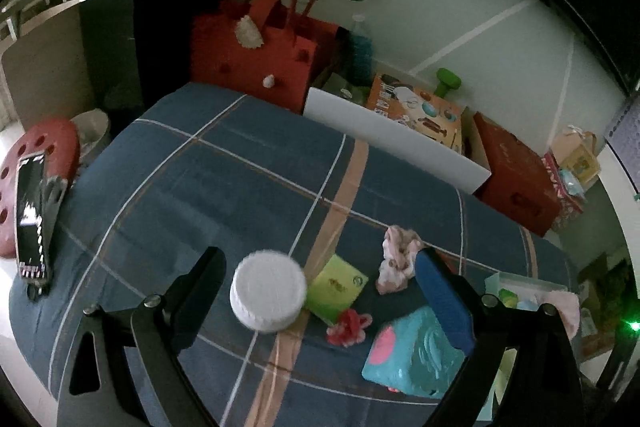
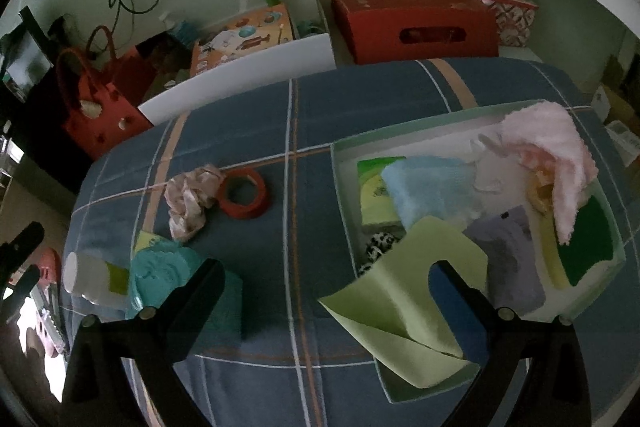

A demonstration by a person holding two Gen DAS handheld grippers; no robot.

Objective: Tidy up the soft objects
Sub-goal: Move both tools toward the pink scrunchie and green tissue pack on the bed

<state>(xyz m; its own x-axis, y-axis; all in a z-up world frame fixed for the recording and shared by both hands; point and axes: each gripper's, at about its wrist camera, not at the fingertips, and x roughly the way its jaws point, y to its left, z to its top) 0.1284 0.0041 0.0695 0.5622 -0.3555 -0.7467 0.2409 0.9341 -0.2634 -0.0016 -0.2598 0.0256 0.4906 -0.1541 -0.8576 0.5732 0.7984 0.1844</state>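
While my right tongs (image 2: 326,269) stand wide apart and grip nothing, the pale green square of thin cloth (image 2: 400,291) lies slumped over the near rim of the shallow white box with pale green edges (image 2: 400,135). It is half in and half out, with its lower edge doubled under. I judge it light, limp and a little slick, so it will sag and slide if pushed. I would pinch it at the folded edge, where two layers give the pads something to bite.

My left tongs (image 1: 320,259) are spread open too, above the table draped in blue checked cloth (image 2: 312,115). The white round-capped plastic bottle (image 1: 268,291) shows between their fingers, though whether they touch it I cannot tell. The crumpled pinkish fabric scrunchie (image 2: 190,203) waits near the box.
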